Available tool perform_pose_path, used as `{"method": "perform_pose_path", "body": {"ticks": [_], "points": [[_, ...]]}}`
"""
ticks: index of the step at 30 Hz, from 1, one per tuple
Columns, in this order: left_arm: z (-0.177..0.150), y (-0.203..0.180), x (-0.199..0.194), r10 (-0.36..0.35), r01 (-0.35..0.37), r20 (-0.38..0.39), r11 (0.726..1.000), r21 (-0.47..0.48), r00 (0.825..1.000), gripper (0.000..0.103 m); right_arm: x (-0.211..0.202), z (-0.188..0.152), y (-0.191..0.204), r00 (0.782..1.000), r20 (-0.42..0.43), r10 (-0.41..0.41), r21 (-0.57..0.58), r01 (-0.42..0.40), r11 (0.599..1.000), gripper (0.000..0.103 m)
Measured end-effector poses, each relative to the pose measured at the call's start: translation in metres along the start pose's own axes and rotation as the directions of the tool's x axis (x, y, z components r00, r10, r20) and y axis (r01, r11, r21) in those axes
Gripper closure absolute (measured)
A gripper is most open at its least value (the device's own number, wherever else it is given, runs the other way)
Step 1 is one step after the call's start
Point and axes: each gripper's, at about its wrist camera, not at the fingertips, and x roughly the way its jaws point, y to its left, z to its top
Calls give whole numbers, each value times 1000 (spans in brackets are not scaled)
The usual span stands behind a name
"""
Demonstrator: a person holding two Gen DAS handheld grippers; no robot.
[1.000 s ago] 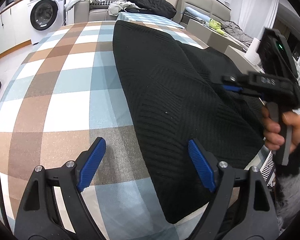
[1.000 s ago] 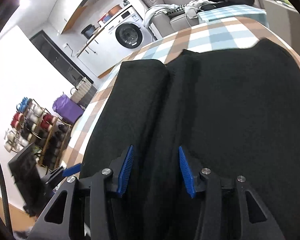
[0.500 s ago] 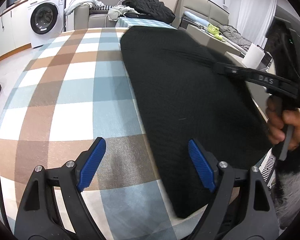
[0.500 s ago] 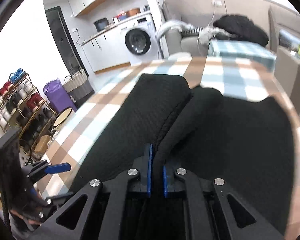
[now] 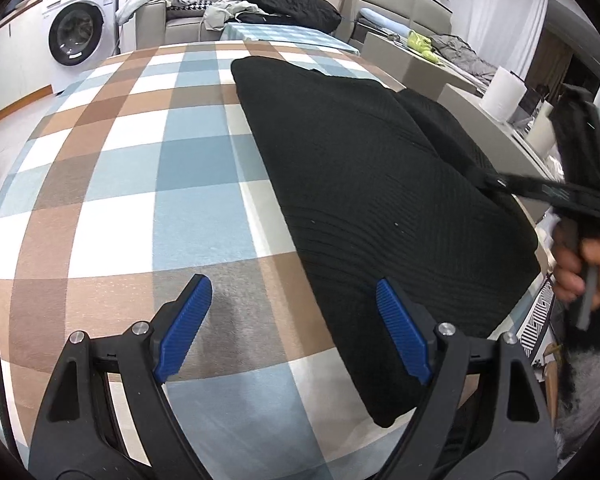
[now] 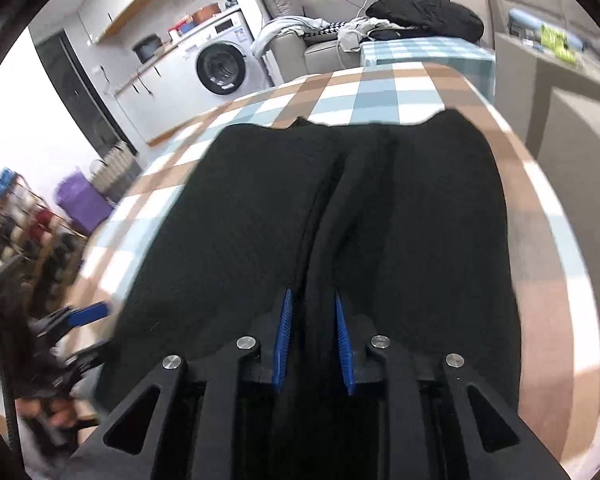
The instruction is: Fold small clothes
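Black knit garment [image 5: 364,208] lay on checked tablecloth [image 5: 132,184], toward its 3 o'clock edge. Left gripper [image 5: 292,336] jaws stood wide apart, nothing between them. Right gripper [image 6: 312,340] jaws had just been opening; a garment fold sat between, pad contact unclear.

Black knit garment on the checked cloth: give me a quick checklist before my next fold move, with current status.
1. Right gripper has fabric between its pads: ok, a ridge of the black knit garment runs between them; the jaws have just been opening slightly.
2. Right grip firm: cannot tell, the pads stand slightly apart.
3. Left gripper free: ok, open, nothing between its pads.
4. Left gripper over the garment's near edge: ok, one pad above fabric, the other above the checked cloth.
5. Garment lying flat: not ok, a raised fold runs down the middle.
6. Landing area to the left clear: ok.
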Motion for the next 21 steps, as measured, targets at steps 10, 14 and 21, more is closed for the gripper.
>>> {"method": "perform_pose_path", "body": {"ticks": [10, 14, 21], "points": [[-6, -9, -4, 1, -1, 0, 1000, 28, 1000, 20, -36, -59, 8, 995, 67, 78, 23, -80, 997, 98], [-7, -10, -4, -1, 1, -2, 999, 32, 1000, 20, -41, -59, 15, 996, 78, 32, -13, -31, 999, 98], [-11, -12, -8, 20, -21, 10, 999, 42, 1000, 20, -53, -64, 14, 996, 85, -17, -11, 18, 1000, 87]]}}
